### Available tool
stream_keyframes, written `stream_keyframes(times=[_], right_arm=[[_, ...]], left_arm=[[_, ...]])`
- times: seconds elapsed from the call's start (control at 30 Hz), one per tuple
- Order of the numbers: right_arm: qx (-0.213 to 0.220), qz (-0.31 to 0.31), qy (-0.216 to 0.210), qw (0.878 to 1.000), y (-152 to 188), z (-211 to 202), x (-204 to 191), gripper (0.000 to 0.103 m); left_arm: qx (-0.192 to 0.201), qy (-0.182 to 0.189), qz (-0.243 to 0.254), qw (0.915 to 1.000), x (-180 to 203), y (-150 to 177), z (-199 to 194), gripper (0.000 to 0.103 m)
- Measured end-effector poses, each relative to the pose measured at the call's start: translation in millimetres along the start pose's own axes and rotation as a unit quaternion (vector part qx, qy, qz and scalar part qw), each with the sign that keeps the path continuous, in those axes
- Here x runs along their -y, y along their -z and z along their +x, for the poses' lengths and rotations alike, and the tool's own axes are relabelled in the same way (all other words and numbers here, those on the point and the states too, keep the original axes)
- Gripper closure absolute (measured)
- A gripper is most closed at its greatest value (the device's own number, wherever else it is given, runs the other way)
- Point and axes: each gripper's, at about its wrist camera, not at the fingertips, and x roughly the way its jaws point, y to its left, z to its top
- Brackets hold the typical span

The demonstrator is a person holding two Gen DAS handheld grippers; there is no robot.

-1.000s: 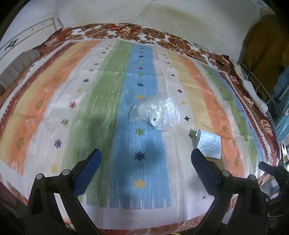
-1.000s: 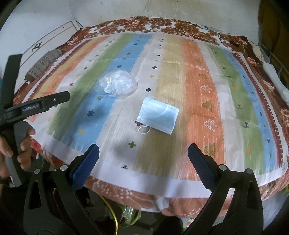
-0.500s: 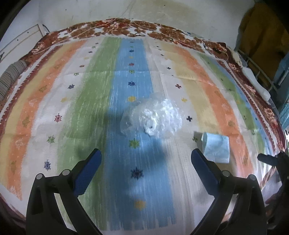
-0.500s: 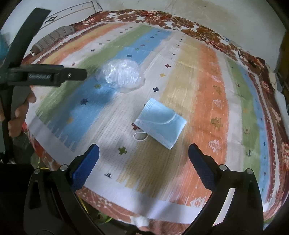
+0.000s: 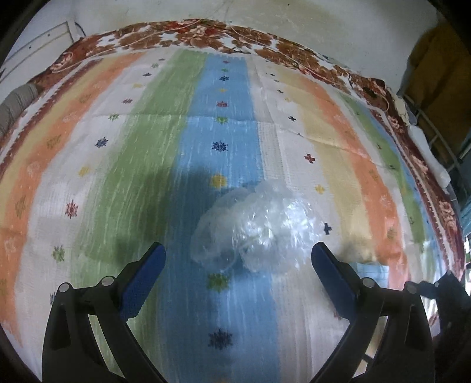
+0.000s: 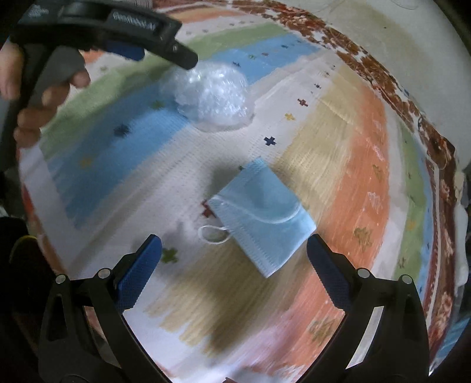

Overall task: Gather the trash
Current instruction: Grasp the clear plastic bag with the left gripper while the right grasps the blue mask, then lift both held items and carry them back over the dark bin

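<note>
A crumpled clear plastic wrap (image 5: 259,229) lies on the blue stripe of the striped bedspread (image 5: 147,147). My left gripper (image 5: 238,259) is open, its blue pads on either side of the wrap's near edge, not touching it. A folded light-blue face mask (image 6: 262,218) with white ear loops lies on the white and tan stripes. My right gripper (image 6: 234,253) is open just short of the mask's near corner. The right wrist view also shows the plastic wrap (image 6: 212,94) farther back, with the left gripper's black finger above it. Only a sliver of the mask (image 5: 372,269) shows behind the left gripper's right finger.
The bedspread covers a bed with a brown floral border (image 5: 206,32) against a stained white wall (image 5: 294,17). A person's hand (image 6: 35,112) holds the left gripper's handle. A metal rack (image 5: 435,141) and a yellow cloth (image 5: 435,67) stand to the right of the bed.
Both grippers moved forward and down toward the bed. The plastic wrap now sits between the left fingers, and the mask lies just ahead of the right fingers. Both stayed open.
</note>
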Motion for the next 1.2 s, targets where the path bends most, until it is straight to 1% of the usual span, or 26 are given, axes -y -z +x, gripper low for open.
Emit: stream_keyframes(times=[0.13,0.17,0.2,0.23,0.27,0.33,0.43,0.47,0.5,0.53,0.6,0.63,0.7,0.8,0.9,1.03,1.2], right_arm=[[-0.007,0.005,-0.01,1.0,-9.1,18.2,12.1,0.009],[-0.011,0.003,-0.011,1.0,-10.0,22.4,13.5,0.009],[-0.016,-0.001,-0.012,1.0,-10.8,27.4,14.2,0.012],[-0.02,-0.005,-0.01,1.0,-12.1,32.3,15.5,0.015],[-0.019,-0.006,-0.007,1.0,-12.7,35.2,17.2,0.021],[-0.029,0.013,-0.018,0.999,-12.4,43.9,23.9,0.025],[-0.03,0.027,-0.029,0.999,-10.2,46.8,27.8,0.033],[-0.031,0.031,-0.03,0.999,-9.7,46.5,28.4,0.04],[-0.031,0.033,-0.031,0.998,-9.1,46.7,28.8,0.047],[-0.033,0.037,-0.029,0.998,-8.3,46.6,28.9,0.05],[-0.036,0.043,-0.033,0.998,-6.7,47.0,27.7,0.063],[-0.037,0.046,-0.036,0.998,-5.3,46.6,26.7,0.067],[-0.038,0.052,-0.038,0.997,-2.8,45.8,26.2,0.078],[-0.04,0.063,-0.035,0.997,-1.5,41.9,25.8,0.09],[-0.033,0.077,-0.039,0.996,-0.9,31.5,24.2,0.094],[-0.015,0.088,-0.028,0.996,0.2,9.0,19.6,0.095],[0.003,0.1,-0.034,0.994,1.7,-17.3,11.5,0.095]], left_arm=[[0.005,-0.004,0.008,1.0,2.5,-3.3,13.2,0.006],[0.012,-0.003,0.006,0.9999,1.7,-4.4,14.3,0.006],[0.035,-0.008,0.004,0.9993,0.2,-5.0,12.6,0.006],[0.044,-0.01,0.005,0.999,-0.1,-5.6,12.9,0.006],[0.049,-0.003,0.01,0.9987,1.8,-6.7,14.9,0.006],[0.041,0.017,0.02,0.9988,6.3,-7.6,20.4,0.006],[0.032,0.017,0.039,0.9986,14.0,-6.5,31.5,0.007],[0.026,0.018,0.038,0.9988,14.2,-5.8,36.1,0.008],[0.019,0.02,0.035,0.999,13.8,-4.5,41.0,0.014],[0.018,0.017,0.034,0.9991,13.3,-3.4,43.3,0.017],[0.019,-0.002,0.037,0.9991,13.6,-1.2,44.7,0.027],[0.018,0.0,0.039,0.9991,14.0,-0.5,43.9,0.032],[0.016,0.002,0.043,0.999,14.1,0.6,40.7,0.042],[0.014,0.01,0.037,0.9992,10.4,3.2,33.4,0.05],[0.016,0.016,0.024,0.9994,7.7,3.6,21.1,0.052],[0.023,0.017,0.02,0.9994,12.9,3.3,-6.5,0.052],[0.022,0.014,0.031,0.9992,20.9,7.8,-36.8,0.052]])
